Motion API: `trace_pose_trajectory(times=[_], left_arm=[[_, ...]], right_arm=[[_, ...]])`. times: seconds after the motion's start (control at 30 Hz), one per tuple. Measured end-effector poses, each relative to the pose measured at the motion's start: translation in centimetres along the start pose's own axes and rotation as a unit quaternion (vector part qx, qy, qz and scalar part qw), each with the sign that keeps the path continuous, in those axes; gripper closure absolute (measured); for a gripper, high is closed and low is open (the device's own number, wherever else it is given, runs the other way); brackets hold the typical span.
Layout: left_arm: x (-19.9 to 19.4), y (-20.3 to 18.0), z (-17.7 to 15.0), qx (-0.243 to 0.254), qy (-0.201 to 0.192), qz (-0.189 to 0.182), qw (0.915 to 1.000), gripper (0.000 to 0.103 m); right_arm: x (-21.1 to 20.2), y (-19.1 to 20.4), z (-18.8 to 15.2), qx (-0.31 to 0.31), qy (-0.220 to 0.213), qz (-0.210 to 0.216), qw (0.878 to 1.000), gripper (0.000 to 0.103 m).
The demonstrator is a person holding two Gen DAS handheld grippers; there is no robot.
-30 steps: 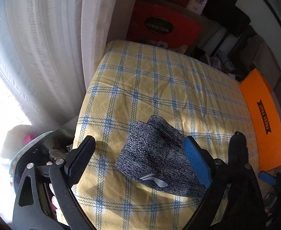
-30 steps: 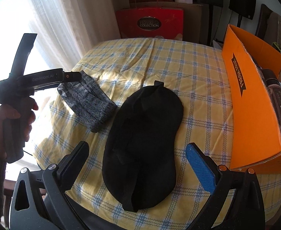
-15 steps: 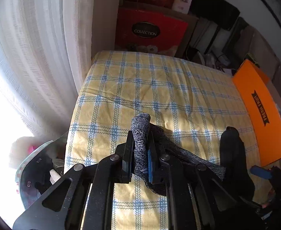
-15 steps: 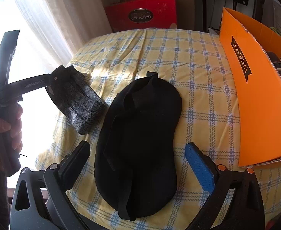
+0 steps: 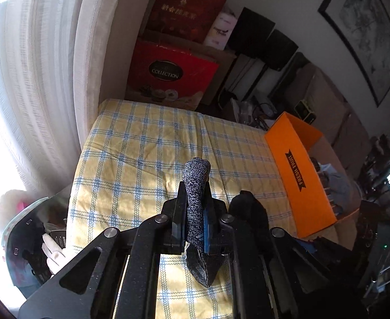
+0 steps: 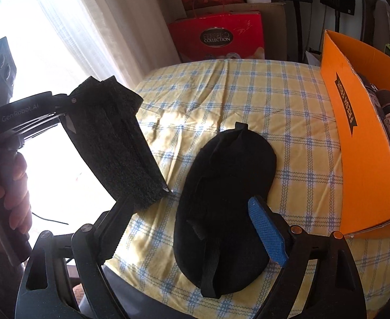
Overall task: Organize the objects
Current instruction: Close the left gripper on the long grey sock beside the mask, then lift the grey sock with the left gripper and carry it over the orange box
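Note:
My left gripper [image 5: 195, 207] is shut on a grey marled sock [image 5: 196, 186], which hangs lifted off the yellow checked bed [image 5: 141, 159]. The right wrist view shows the same sock [image 6: 117, 143] dangling from the left gripper [image 6: 67, 109] at the bed's left side. A black eye mask [image 6: 226, 186] lies flat on the bed [image 6: 248, 93], between the fingers of my open right gripper [image 6: 192, 228], which hovers just above its near end. The mask's edge shows in the left wrist view [image 5: 248, 212].
An orange "Fresh Fruit" cardboard box [image 6: 359, 143] stands open at the bed's right edge, holding bottles; it also shows in the left wrist view [image 5: 301, 170]. Red gift boxes [image 6: 216, 37] stand behind the bed. White curtains [image 5: 35, 79] hang left. A bin [image 5: 27, 239] sits beside the bed.
The left gripper closed on the grey sock and lifted it up off the bed. The right gripper moved forward and lower over the black eye mask.

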State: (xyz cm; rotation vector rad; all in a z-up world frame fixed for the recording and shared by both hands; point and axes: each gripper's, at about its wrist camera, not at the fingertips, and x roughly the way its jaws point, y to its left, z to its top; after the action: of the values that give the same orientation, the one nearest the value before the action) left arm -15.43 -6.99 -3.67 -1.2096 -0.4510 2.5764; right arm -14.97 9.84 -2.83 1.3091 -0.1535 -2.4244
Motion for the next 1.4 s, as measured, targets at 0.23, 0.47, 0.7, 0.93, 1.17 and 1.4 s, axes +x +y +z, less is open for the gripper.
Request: trace_pose_trajectory(times=[0.23, 0.47, 0.7, 0.93, 1.17, 1.4], left_arm=[[-1.6, -2.3, 0.2, 0.007, 0.013, -0.054, 0.9984, 0.095], [-2.9, -4.4, 0.3, 0.001, 0.033, -0.126, 0.9914, 0.095], [-3.7, -6.0, 0.2, 0.010, 0.033, -0.138, 0.9898, 0.095], [-3.8, -7.5, 0.3, 0.007, 0.036, -0.160, 0.9864, 0.095], [-3.5, -12.5, 1.6, 0.047, 0.021, -0.174, 0.9834, 0.095], [-0.7, -17.1, 2.8, 0.059, 0.037, -0.201, 0.9771, 0.095]], right_arm=[[-1.4, 3.4, 0.7, -0.046, -0.030, 0.040, 0.998, 0.013], [-1.3, 4.7, 0.8, -0.068, -0.051, 0.069, 0.994, 0.014], [-0.9, 3.1, 0.5, -0.047, -0.045, 0.061, 0.996, 0.058], [-3.0, 0.8, 1.0, -0.020, -0.064, 0.045, 0.997, 0.074], [-6.8, -2.2, 2.0, -0.006, -0.086, 0.002, 0.996, 0.074], [-9.7, -6.8, 2.5, 0.013, -0.099, -0.045, 0.994, 0.074]])
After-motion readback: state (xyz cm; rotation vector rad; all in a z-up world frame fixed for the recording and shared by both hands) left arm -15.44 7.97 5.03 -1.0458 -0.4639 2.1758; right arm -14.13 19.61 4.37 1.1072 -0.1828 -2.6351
